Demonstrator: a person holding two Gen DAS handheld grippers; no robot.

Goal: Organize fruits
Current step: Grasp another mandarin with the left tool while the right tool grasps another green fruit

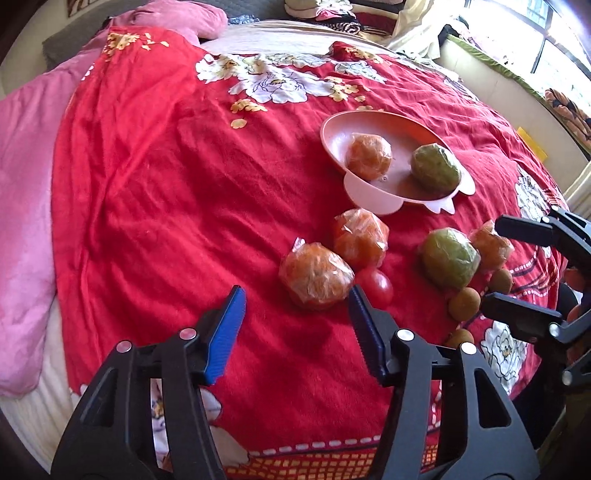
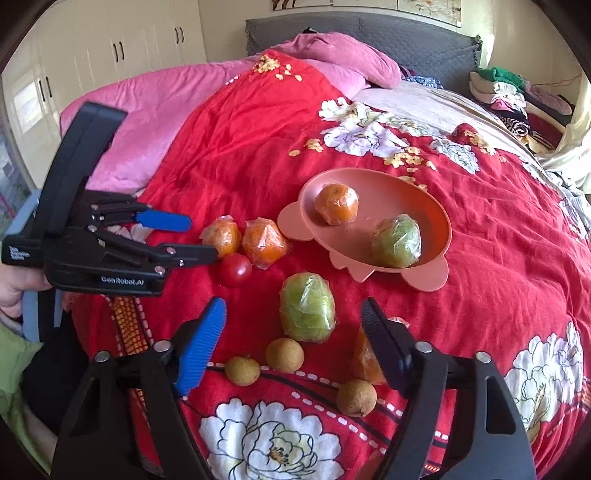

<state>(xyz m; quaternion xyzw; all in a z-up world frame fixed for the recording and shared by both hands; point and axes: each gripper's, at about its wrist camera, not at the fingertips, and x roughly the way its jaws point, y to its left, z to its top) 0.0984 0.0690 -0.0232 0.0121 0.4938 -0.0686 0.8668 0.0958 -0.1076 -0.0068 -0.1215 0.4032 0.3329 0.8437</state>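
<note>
A pink plate (image 1: 373, 192) (image 2: 432, 273) on the red bedspread holds a wrapped orange (image 1: 368, 157) (image 2: 337, 204) and a wrapped green fruit (image 1: 436, 168) (image 2: 396, 242). On the spread in front lie two wrapped oranges (image 1: 314, 275) (image 1: 360, 236), a tomato (image 1: 375, 286) (image 2: 235, 269), a wrapped green fruit (image 1: 448, 258) (image 2: 308, 307), another wrapped orange (image 1: 491, 243) (image 2: 365, 356) and three small brown fruits (image 2: 285, 355). My left gripper (image 1: 297, 308) (image 2: 199, 236) is open, just short of the nearest orange. My right gripper (image 2: 293, 317) (image 1: 495, 266) is open, astride the loose green fruit.
A pink quilt (image 1: 26, 184) (image 2: 155, 110) lies along the far left of the bed. Folded clothes (image 2: 509, 92) are piled at the back right. White wardrobe doors (image 2: 118, 37) and a grey headboard (image 2: 369, 33) stand behind the bed.
</note>
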